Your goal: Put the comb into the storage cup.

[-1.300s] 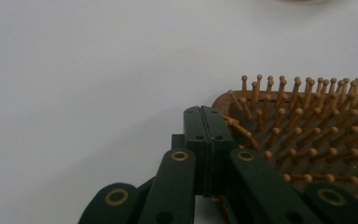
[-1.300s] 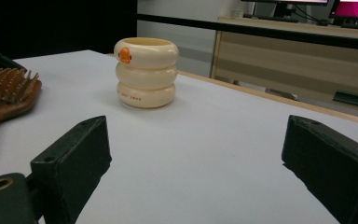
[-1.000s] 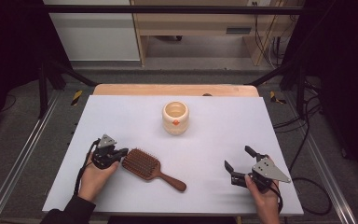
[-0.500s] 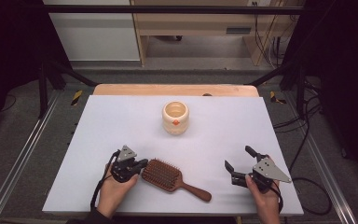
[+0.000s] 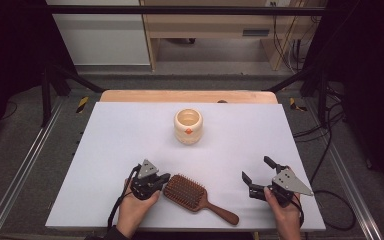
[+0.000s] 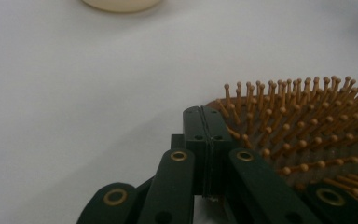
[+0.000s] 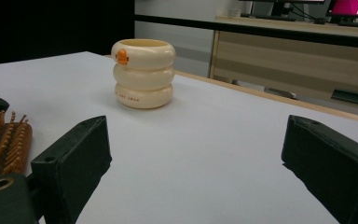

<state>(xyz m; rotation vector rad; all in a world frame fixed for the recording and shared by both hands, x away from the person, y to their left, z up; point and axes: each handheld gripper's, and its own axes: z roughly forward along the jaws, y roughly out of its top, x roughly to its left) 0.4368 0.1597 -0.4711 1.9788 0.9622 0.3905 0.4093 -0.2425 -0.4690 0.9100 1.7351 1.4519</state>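
High view: left gripper (image 5: 160,181), fingers pressed together, nudges the hairbrush (image 5: 186,191); right gripper (image 5: 258,173) waits, fingers apart; nothing lifted yet.

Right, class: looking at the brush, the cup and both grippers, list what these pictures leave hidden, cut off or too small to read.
- Brush handle: cut off by the left gripper view's edge; the left gripper, jaws shut, covers the head's near rim.
- Cup: only its base shows at that view's top edge.
- Cup lettering, right gripper view: too small to read.
- Whether the left gripper touches the brush: high view too coarse.
- Right gripper: open, holding nothing.
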